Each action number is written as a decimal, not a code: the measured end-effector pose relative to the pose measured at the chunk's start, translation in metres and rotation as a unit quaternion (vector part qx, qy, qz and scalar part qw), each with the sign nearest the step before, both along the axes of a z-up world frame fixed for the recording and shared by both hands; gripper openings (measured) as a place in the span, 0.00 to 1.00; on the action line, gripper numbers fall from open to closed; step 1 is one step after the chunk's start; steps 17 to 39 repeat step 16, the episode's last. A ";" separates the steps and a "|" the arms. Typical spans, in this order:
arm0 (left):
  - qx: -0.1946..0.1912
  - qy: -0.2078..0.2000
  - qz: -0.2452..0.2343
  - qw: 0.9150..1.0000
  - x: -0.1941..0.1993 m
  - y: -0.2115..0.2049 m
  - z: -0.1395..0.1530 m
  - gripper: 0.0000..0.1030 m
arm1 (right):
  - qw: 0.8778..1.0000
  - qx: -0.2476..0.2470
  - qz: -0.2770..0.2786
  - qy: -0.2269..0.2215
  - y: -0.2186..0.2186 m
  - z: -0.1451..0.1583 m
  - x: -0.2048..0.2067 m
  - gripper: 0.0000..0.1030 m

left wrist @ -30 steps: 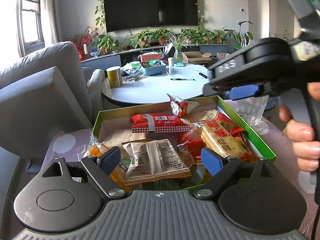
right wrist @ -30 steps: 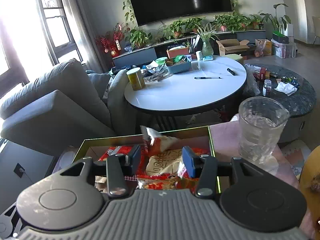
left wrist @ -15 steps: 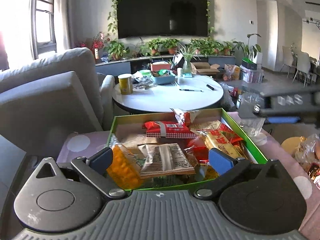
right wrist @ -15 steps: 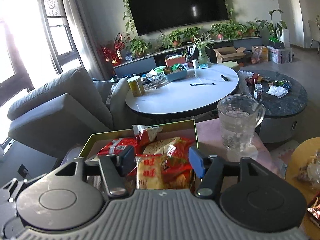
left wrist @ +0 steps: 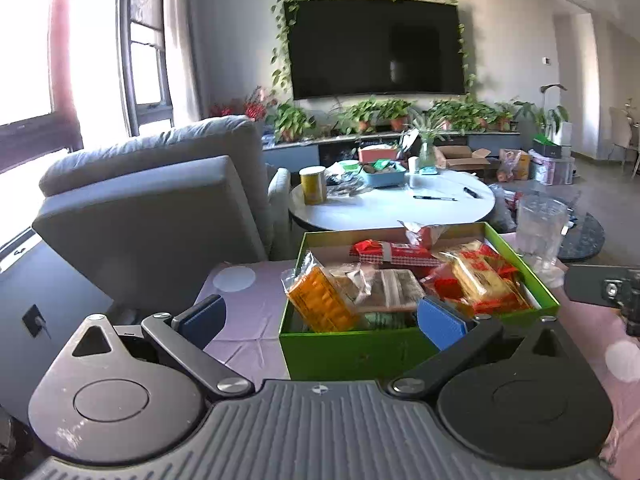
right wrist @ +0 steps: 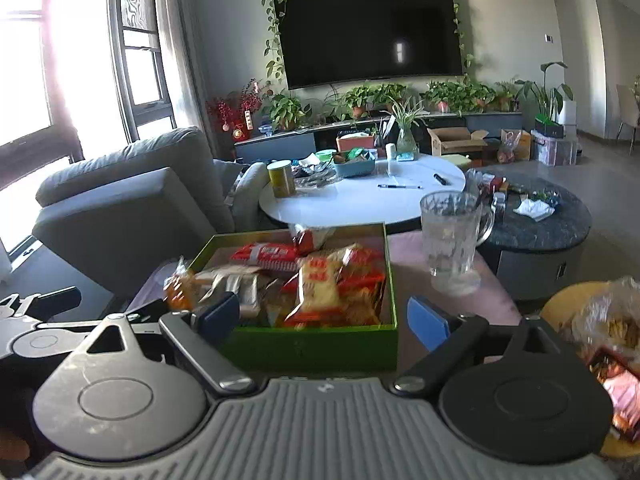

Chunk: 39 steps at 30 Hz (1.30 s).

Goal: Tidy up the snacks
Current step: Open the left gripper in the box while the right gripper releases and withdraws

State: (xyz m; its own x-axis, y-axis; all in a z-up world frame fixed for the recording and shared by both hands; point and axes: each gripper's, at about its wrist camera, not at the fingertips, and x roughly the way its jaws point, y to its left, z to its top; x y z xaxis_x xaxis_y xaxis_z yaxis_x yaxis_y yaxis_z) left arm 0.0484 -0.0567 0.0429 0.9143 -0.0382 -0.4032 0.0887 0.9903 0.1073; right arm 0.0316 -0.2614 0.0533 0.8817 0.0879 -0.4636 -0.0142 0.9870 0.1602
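Left tool (left wrist: 322, 316) and right tool (right wrist: 322, 314) had just spread wider, both empty, short of the green snack box (left wrist: 352, 346) at twelve o'clock; further packets probably should go in flat.

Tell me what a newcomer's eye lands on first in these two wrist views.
Probably the green box packed with red, yellow and orange snack packets, right in front of both open, empty grippers (left gripper, right gripper). Next, the clear glass mug standing just right of the box on the pink cloth. Behind, the big dark TV framed by trailing vines dominates the far wall.
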 end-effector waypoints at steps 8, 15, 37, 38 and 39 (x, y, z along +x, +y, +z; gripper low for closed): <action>0.010 -0.019 -0.042 0.999 -0.038 -0.004 -0.006 1.00 | 1.000 -0.014 0.003 0.001 0.013 -0.008 -0.021 0.62; 0.004 -0.029 -0.035 0.999 -0.047 -0.002 0.000 1.00 | 1.000 -0.014 0.001 -0.002 0.016 -0.009 -0.032 0.62; 0.001 -0.028 -0.033 0.999 -0.048 -0.002 0.001 1.00 | 1.000 -0.014 0.002 -0.004 0.016 -0.008 -0.034 0.62; 0.001 -0.028 -0.033 0.999 -0.048 -0.002 0.001 1.00 | 1.000 -0.014 0.002 -0.004 0.016 -0.008 -0.034 0.62; 0.001 -0.028 -0.033 0.999 -0.048 -0.002 0.001 1.00 | 1.000 -0.014 0.002 -0.004 0.016 -0.008 -0.034 0.62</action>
